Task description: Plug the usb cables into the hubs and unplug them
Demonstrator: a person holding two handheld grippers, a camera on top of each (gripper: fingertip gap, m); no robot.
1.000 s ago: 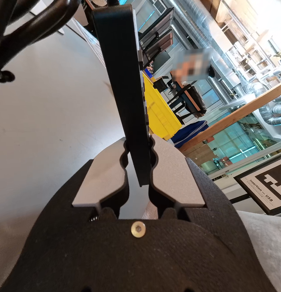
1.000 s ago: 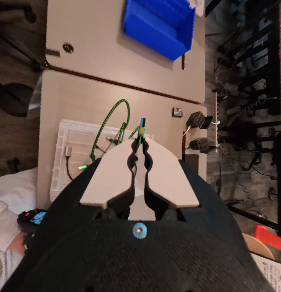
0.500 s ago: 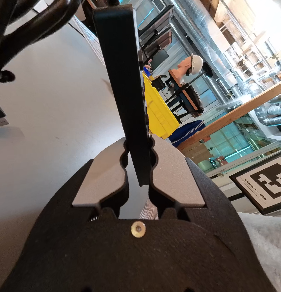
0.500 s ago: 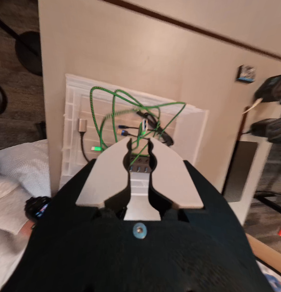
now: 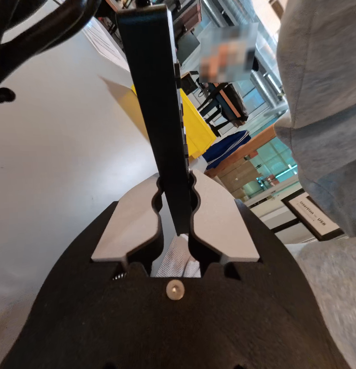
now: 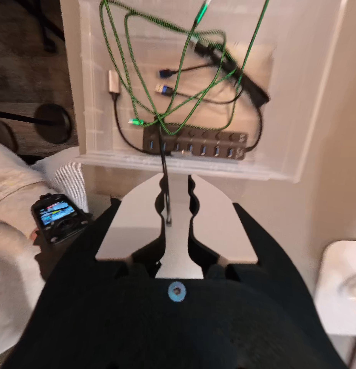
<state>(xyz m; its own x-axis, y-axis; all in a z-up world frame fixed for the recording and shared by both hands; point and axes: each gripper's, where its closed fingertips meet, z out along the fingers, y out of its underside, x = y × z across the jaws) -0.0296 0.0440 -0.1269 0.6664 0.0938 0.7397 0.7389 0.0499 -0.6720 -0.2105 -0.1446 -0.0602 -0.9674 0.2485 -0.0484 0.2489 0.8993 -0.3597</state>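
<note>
My left gripper (image 5: 175, 177) is shut on a flat black hub (image 5: 153, 99) that stands up out of the jaws. My right gripper (image 6: 175, 176) is open, just in front of the near rim of a clear plastic tray (image 6: 183, 161). A thin dark cable (image 6: 166, 199) runs through the gap, close to the left finger. In the tray lie a dark hub with several blue ports (image 6: 203, 143), tangled green braided cables (image 6: 133, 69), two black cables with blue plugs (image 6: 164, 88) and a silver adapter (image 6: 113, 83).
Thick black cables (image 5: 43, 34) hang at the top left of the left view, a yellow bin (image 5: 195, 127) stands behind the hub, and a grey sleeve (image 5: 323, 99) fills the right. In the right view, a black device with a lit screen (image 6: 55, 215) is at left and a white box (image 6: 341, 289) at right. Some 25 cm of space lies between my two pairs of fingers.
My right gripper has let go of the green cable's plug, opened, and moved in close to the tray. My left gripper still holds the black hub. A grey sleeve has entered the left view.
</note>
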